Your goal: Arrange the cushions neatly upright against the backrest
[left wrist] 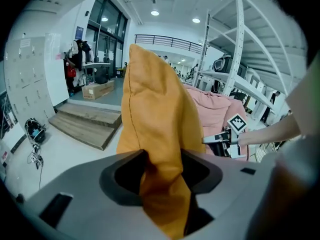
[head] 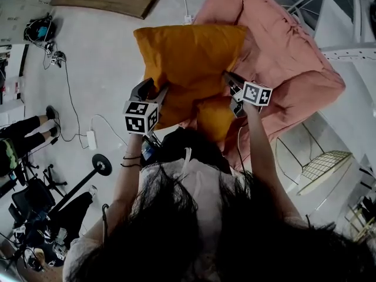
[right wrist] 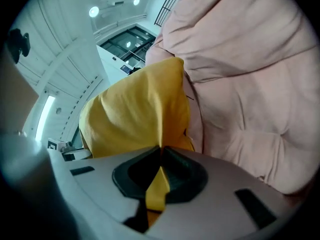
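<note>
Orange cushion point(head: 188, 63), upright between both tools over the pink sofa point(head: 294, 69): left gripper point(head: 154, 94) clamped on a thick fold of one side edge, right gripper point(head: 230, 80) pinching thin fabric opposite; seemingly light, soft and floppy, best gripped at both edges.

I see a large orange cushion point(head: 188, 63), plump and roughly square with a seamed edge. It is lifted clear and tilted, and its lower left and right edges are pinched into folds. Just under it sits a smaller orange mass point(head: 214, 117), a second cushion or a fold, I cannot tell which. The rumpled pink sofa point(head: 288, 63) lies right behind, against the cushion's right side.
</note>
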